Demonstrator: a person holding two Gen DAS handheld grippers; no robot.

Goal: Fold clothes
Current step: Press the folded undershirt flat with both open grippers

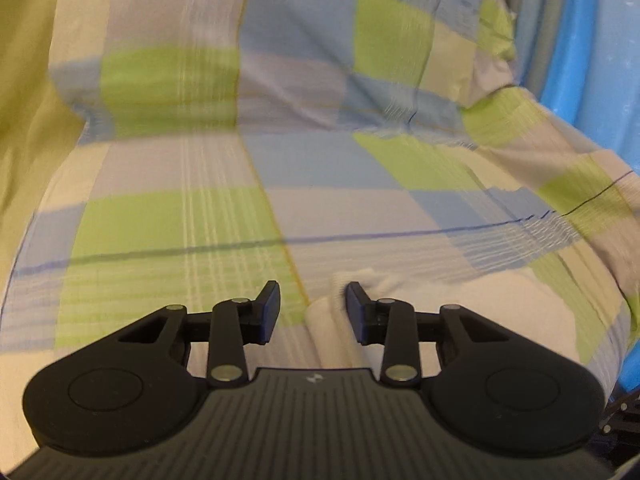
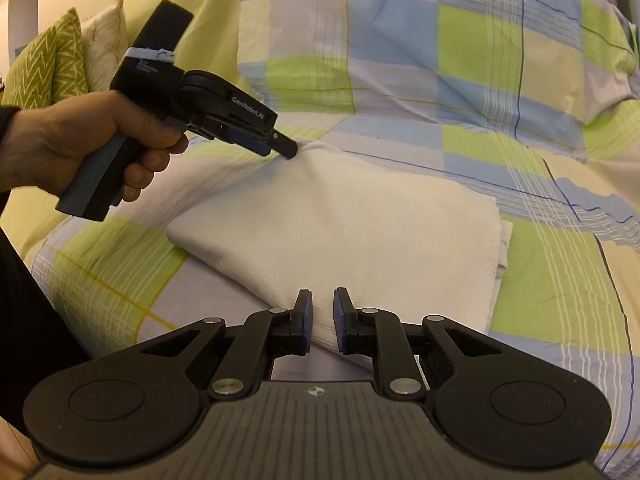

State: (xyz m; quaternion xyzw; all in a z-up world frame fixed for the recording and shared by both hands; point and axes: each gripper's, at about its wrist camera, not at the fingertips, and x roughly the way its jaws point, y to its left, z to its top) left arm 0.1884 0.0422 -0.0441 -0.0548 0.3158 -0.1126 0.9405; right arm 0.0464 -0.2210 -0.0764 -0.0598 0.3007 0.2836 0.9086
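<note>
Your right gripper point(image 2: 322, 318) has its jaws narrowly parted around the near corner of the folded white cloth point(image 2: 340, 224), the fabric passing between the pads. Your left gripper point(image 1: 313, 312) stands with jaws apart at the cloth's far corner, a raised fold point(image 1: 332, 320) between them, neither pad clearly pressing it. The cloth lies flat on the checked bedsheet point(image 2: 480, 80). Two pillows point(image 2: 68, 56) sit beyond your left hand point(image 2: 92, 144).

Both wrist views look forward, close above the checked green-and-blue bed sheet point(image 1: 320, 160); the right one shows the left claw point(image 2: 290, 150) upper left.
</note>
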